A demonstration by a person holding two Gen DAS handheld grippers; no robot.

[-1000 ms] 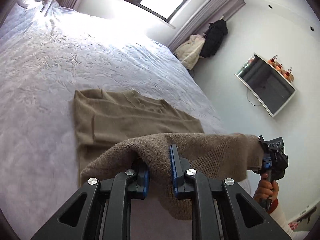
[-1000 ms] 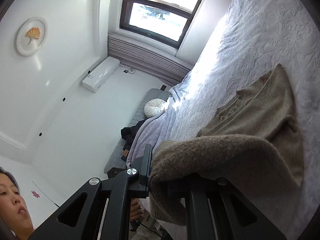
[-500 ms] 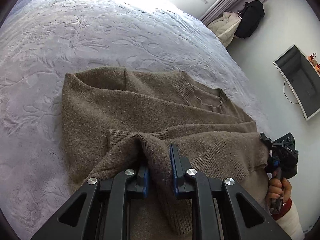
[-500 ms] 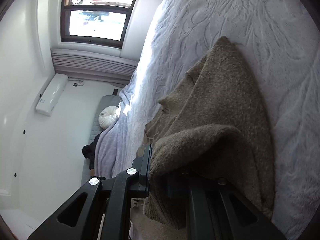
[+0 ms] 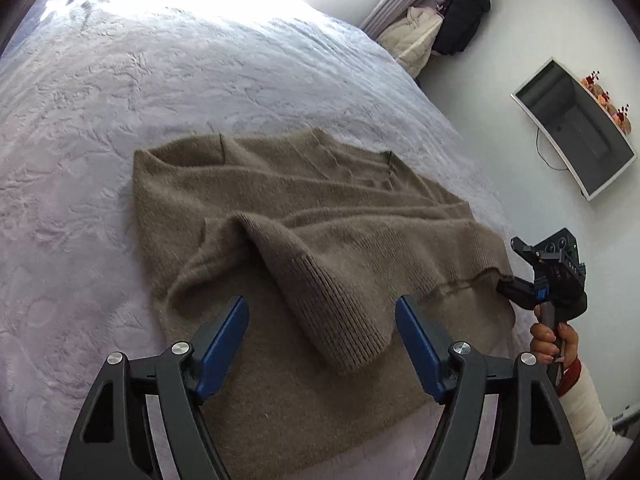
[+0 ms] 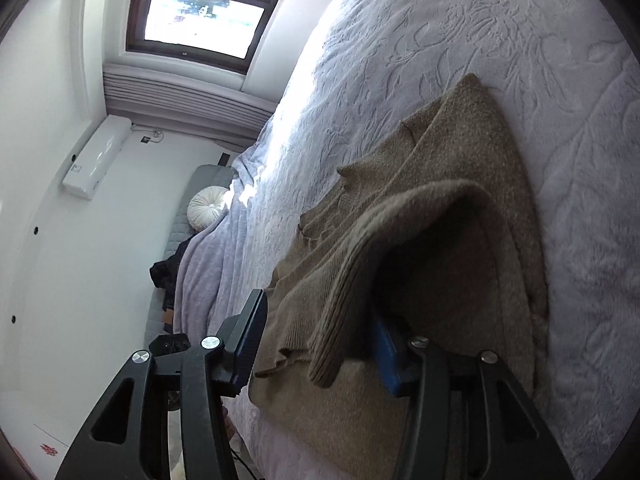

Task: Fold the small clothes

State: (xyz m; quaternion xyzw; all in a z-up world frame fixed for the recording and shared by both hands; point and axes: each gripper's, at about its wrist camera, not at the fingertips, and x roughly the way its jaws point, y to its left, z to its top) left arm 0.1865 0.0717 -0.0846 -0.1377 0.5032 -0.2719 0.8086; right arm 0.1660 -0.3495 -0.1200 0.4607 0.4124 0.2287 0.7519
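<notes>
Item: brown knit sweater point(image 5: 304, 240), hem just released onto itself, on the lavender bedspread point(image 5: 120, 92).

A half second earlier the ribbed hem point(image 5: 340, 312) was pinched shut in both tools; now the left gripper point(image 5: 322, 344) is seen with jaws opening wide, the hem lying loose between them, untouched by the pads. The right gripper point(image 6: 320, 344) is likewise opening, with cloth draped over its right finger point(image 6: 386, 350) but no longer pressed. The lower half is laid over the upper, near edge rumpled; the fold is judged placed, with smoothing and a further fold outstanding.
</notes>
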